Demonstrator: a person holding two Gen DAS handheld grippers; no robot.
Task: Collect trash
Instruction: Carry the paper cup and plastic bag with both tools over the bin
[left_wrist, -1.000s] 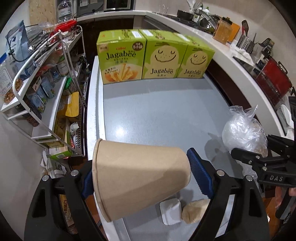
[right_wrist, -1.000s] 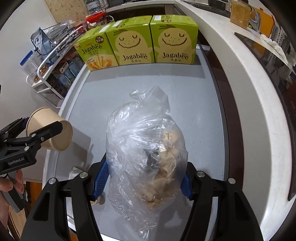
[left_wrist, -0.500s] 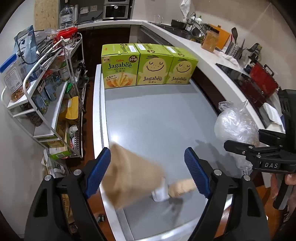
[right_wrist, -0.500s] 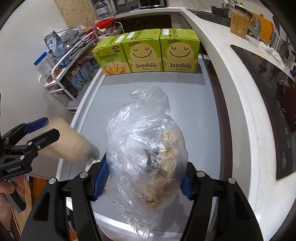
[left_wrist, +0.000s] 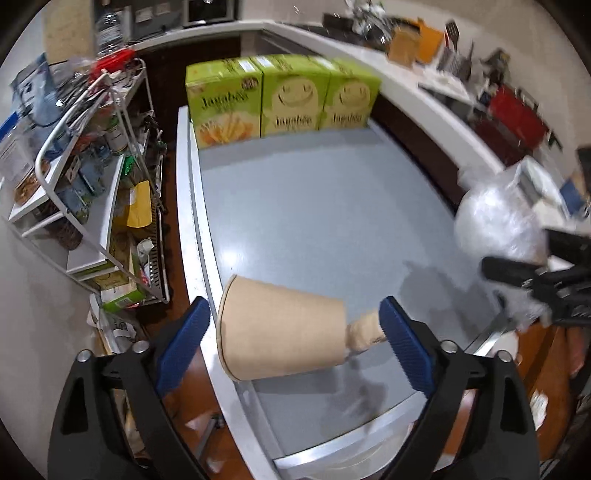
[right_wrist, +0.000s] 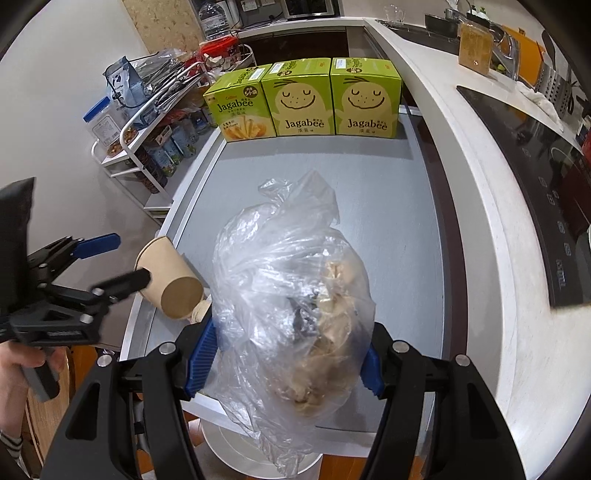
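A tan paper cup (left_wrist: 280, 332) lies on its side at the grey table's left edge, also seen in the right wrist view (right_wrist: 168, 280). My left gripper (left_wrist: 293, 314) stands around the cup with its jaws opening, and neither blue pad touches the cup. A crumpled brown paper ball (left_wrist: 364, 332) rests against the cup's base. My right gripper (right_wrist: 291, 350) is shut on a clear plastic bag (right_wrist: 295, 288) of crumpled trash, held above the table's near end. The bag (left_wrist: 498, 221) also shows at the right of the left wrist view.
Three green Jagabee boxes (right_wrist: 306, 103) line the table's far end. A wire rack (left_wrist: 81, 177) of groceries stands left of the table (left_wrist: 314, 206). A white counter (right_wrist: 480, 184) with a dark hob runs along the right. A white bin (right_wrist: 236, 446) sits below the table's near edge.
The cup has come out of the left gripper's grip and dropped onto the table edge, and the left jaws have widened. Both grippers have drawn back from the boxes. The bag stays gripped.
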